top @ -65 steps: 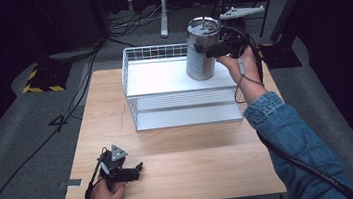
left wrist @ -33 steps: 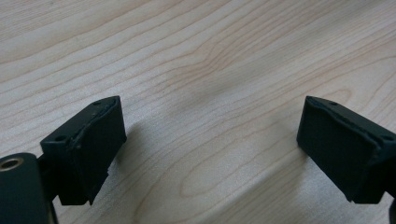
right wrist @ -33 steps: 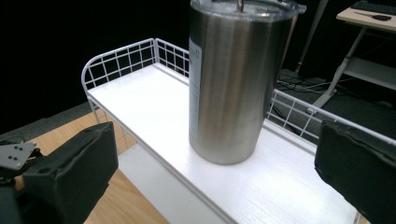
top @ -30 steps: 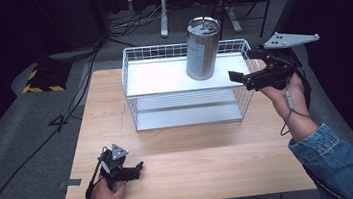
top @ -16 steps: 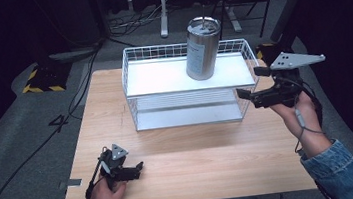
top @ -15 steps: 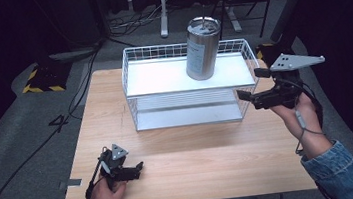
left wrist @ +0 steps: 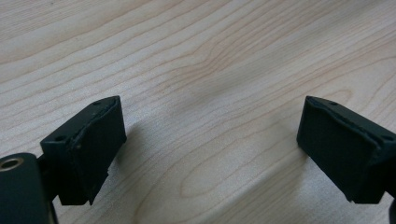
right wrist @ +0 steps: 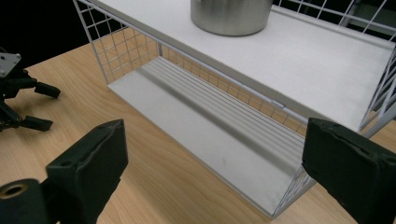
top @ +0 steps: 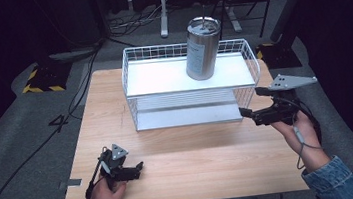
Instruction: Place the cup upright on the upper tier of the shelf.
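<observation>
Dark floor and cables surround the pale wooden desk (top: 185, 154), and I can make out little beyond its edges. From the high view, a white wire rack (top: 191, 90) stands toward twelve o'clock on the desk, with a steel canister (top: 202, 48) upright on its upper shelf; any print on the canister's label is too small for me to read. In the right gripper view the canister's top is cut off. My left hand-held gripper (top: 127, 171) rests at seven o'clock, jaws spread wide over bare wood. My right hand-held gripper (top: 251, 106) sits at three o'clock beside the rack's corner, jaws wide, holding nothing.
</observation>
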